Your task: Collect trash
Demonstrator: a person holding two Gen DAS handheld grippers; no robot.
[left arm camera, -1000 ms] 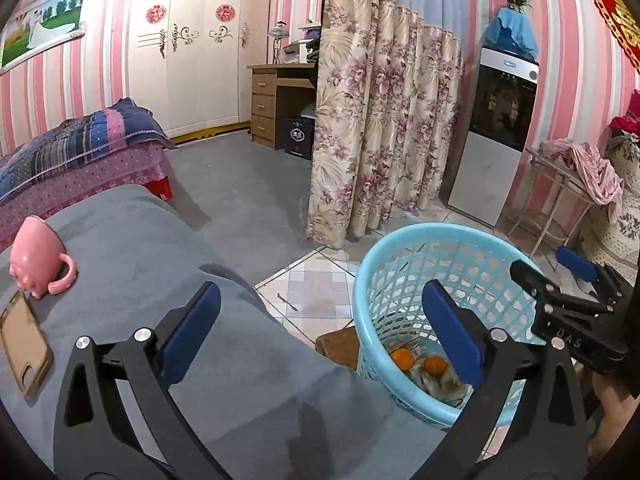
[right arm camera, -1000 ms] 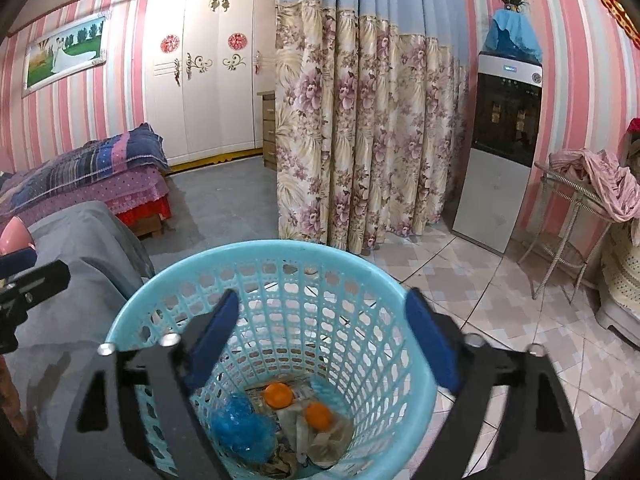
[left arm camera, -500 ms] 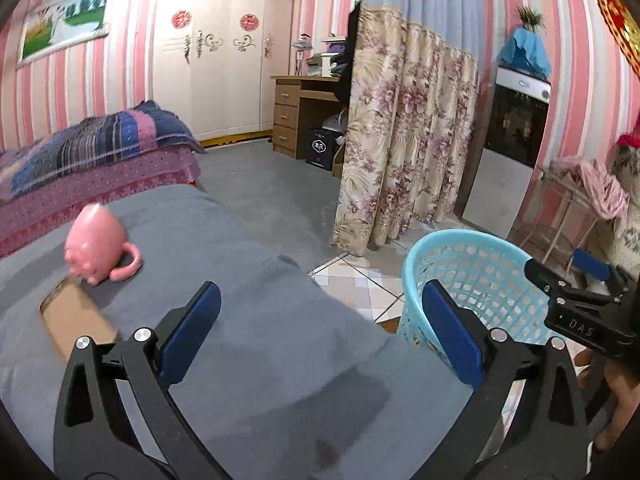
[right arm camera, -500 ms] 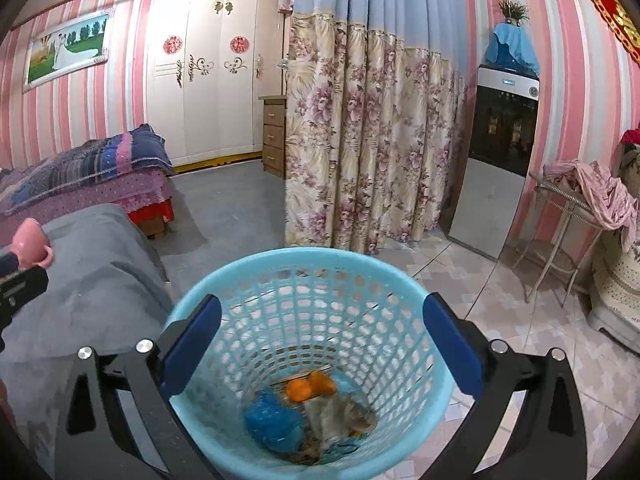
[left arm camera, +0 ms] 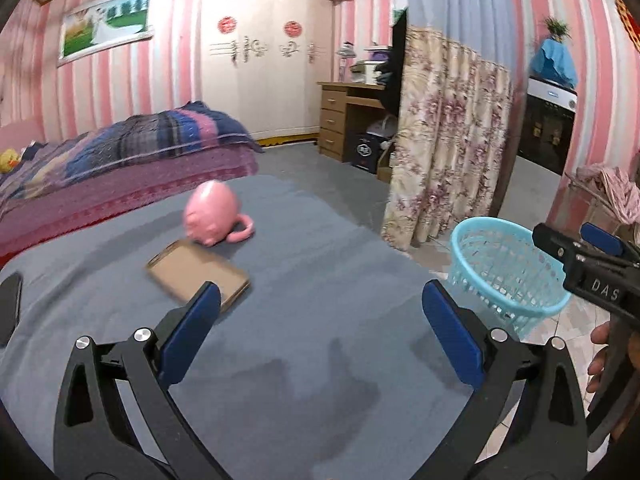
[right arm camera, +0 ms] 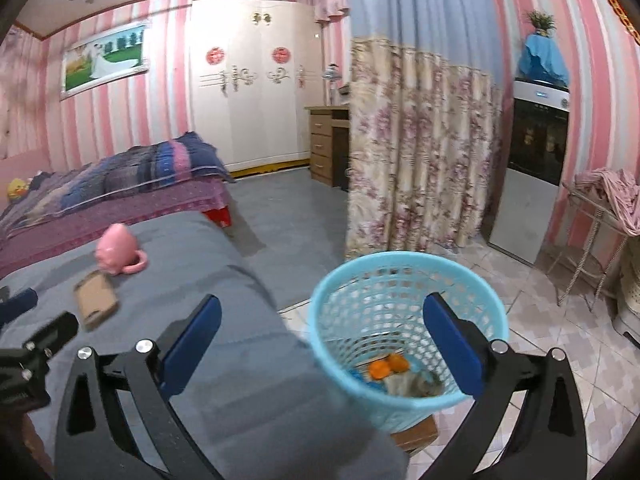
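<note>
A light blue mesh basket (right arm camera: 404, 312) stands on a low wooden block beside the grey-covered table (right arm camera: 224, 312). Inside it lie two orange pieces (right arm camera: 387, 366), something blue and crumpled wrappers. My right gripper (right arm camera: 322, 336) hangs open and empty over the table's corner and the basket's near rim. My left gripper (left arm camera: 320, 332) is open and empty above the grey cloth (left arm camera: 304, 264). In the left wrist view the basket (left arm camera: 504, 268) sits at the right, with the right gripper (left arm camera: 592, 256) beside it. A pink cup (left arm camera: 214, 214) and a brown phone (left arm camera: 198, 276) lie on the cloth.
A bed with a striped quilt (left arm camera: 132, 148) lies behind the table. A floral curtain (right arm camera: 416, 152), a wooden desk (left arm camera: 348, 116), a dispenser (right arm camera: 536, 168) and a metal stand with pink cloth (right arm camera: 600, 216) ring the tiled floor. A dark object (left arm camera: 10, 312) lies at the table's left edge.
Both grippers pulled back and rose from the basket; it looks smaller now. The left view swung left over the table, bringing cup and phone to the centre. The right jaws widened slightly.
</note>
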